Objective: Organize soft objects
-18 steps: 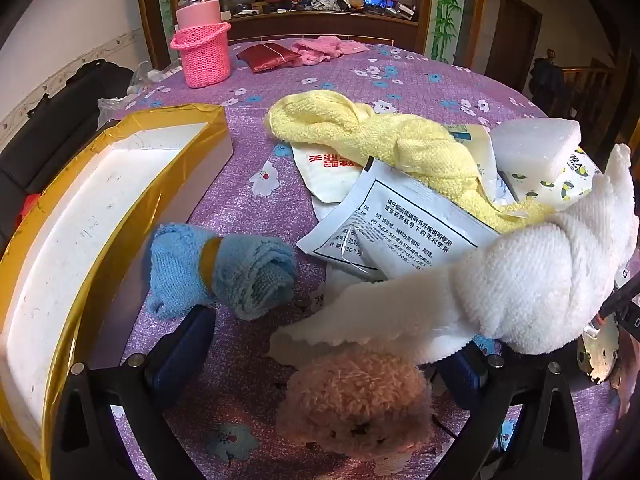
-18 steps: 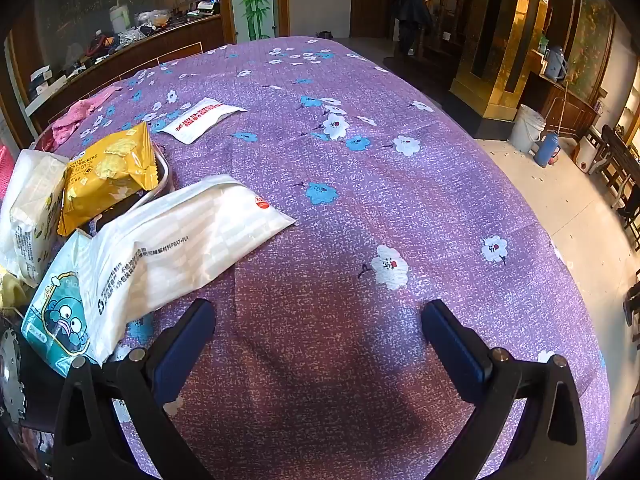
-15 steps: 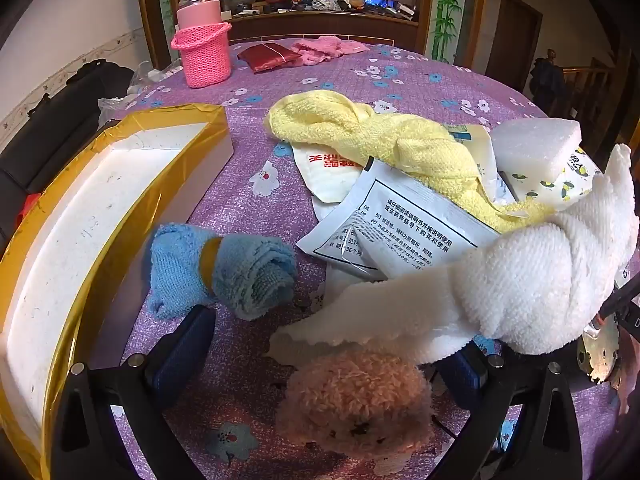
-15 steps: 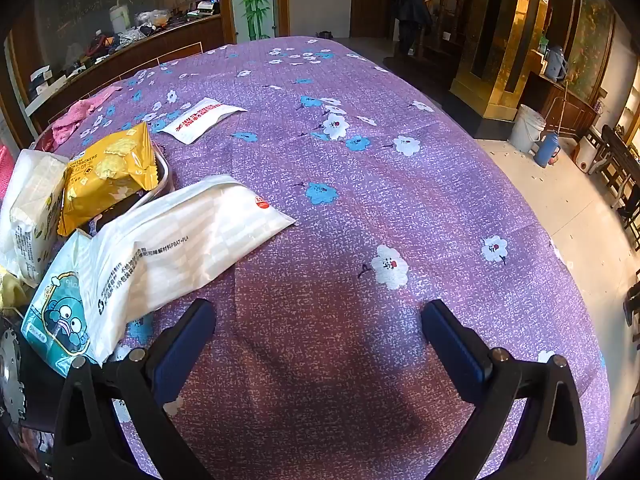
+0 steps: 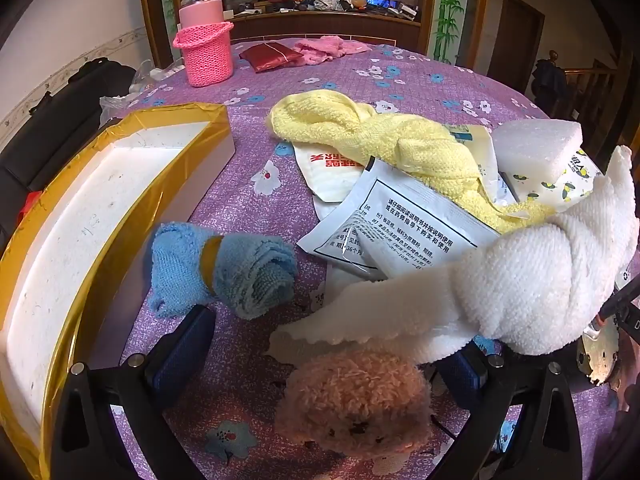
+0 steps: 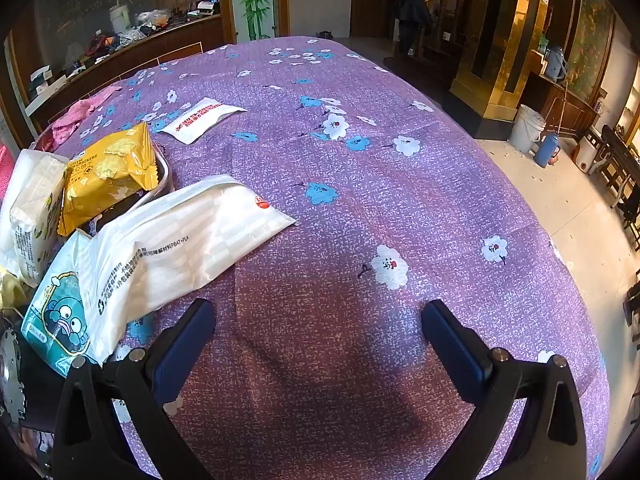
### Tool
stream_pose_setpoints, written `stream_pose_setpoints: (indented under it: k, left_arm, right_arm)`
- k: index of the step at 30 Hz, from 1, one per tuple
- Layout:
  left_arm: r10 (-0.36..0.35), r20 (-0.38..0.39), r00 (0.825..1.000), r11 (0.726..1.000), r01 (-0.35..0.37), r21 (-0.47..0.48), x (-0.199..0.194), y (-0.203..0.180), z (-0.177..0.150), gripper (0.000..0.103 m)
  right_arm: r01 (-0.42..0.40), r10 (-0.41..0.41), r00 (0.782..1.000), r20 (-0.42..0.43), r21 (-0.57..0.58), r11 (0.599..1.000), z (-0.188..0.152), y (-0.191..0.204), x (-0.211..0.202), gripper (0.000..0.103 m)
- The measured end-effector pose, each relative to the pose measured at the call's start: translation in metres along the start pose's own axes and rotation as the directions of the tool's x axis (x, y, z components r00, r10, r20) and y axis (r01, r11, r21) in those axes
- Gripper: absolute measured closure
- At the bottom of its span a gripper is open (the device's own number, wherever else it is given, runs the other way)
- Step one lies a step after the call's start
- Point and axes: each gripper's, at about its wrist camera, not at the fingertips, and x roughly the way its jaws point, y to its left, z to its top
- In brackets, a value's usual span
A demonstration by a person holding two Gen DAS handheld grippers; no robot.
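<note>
In the left wrist view my left gripper (image 5: 328, 344) is open, its jaws wide apart low over the table. A fuzzy pink-brown plush (image 5: 356, 400) lies between the jaws. A knotted white towel (image 5: 516, 292) lies over the right finger. A rolled blue cloth (image 5: 220, 268) with a yellow band sits just ahead of the left finger. A knotted yellow towel (image 5: 380, 140) lies farther back. In the right wrist view my right gripper (image 6: 320, 332) is open and empty over bare purple tablecloth (image 6: 360, 200).
A gold-edged white box (image 5: 80, 220) stands at the left. White paper packets (image 5: 396, 232) and a white foam block (image 5: 536, 148) lie mid-table; a pink knitted bottle holder (image 5: 206, 52) stands at the back. Snack bags (image 6: 108, 176) and a white pouch (image 6: 180, 244) lie left of my right gripper.
</note>
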Motion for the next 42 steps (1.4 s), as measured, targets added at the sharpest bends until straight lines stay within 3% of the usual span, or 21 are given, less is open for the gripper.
stream_pose_setpoints:
  k: [15, 21, 29, 33, 36, 38, 40, 42]
  left_arm:
    - [0.002, -0.015, 1.0, 1.0, -0.002, 0.002, -0.002, -0.003, 0.0, 0.0]
    - [-0.06, -0.058, 0.996, 0.994, 0.065, 0.09, -0.005, 0.004, -0.005, 0.0]
    - [-0.041, -0.056, 0.998, 0.996, 0.045, 0.079, -0.007, 0.002, -0.008, 0.0]
    - [-0.076, -0.065, 0.995, 0.993, 0.082, 0.087, -0.012, 0.007, -0.008, 0.009]
    - [-0.16, 0.021, 0.987, 0.987, 0.159, 0.023, -0.043, 0.028, -0.01, 0.009]
    - [-0.18, 0.139, 0.974, 0.984, 0.178, 0.026, -0.078, 0.043, -0.011, 0.008]
    - [-0.174, 0.239, 0.955, 0.985, 0.165, 0.054, -0.107, 0.055, -0.014, 0.005]
    - [-0.184, 0.313, 0.932, 0.983, 0.165, 0.086, -0.131, 0.067, -0.017, 0.001]
  right_arm:
    - [-0.039, 0.038, 0.999, -0.006, -0.026, 0.999, -0.003, -0.004, -0.001, 0.0]
    - [-0.057, 0.053, 0.997, -0.063, -0.053, 0.997, 0.001, -0.002, -0.001, 0.0]
    - [-0.041, 0.038, 0.998, -0.058, -0.053, 0.998, -0.002, -0.001, -0.003, 0.0]
    - [-0.055, 0.051, 0.997, -0.061, -0.071, 0.996, -0.003, 0.0, -0.005, 0.0]
    - [-0.078, 0.071, 0.994, -0.083, -0.082, 0.994, -0.001, -0.003, -0.007, 0.001]
    - [-0.094, 0.092, 0.995, -0.035, -0.06, 0.994, 0.0, -0.011, -0.022, 0.005]
    - [-0.094, 0.097, 0.99, 0.103, -0.032, 0.995, 0.002, -0.022, -0.057, 0.005]
    - [-0.113, 0.111, 0.941, 0.319, -0.011, 0.994, 0.002, -0.034, -0.105, 0.003]
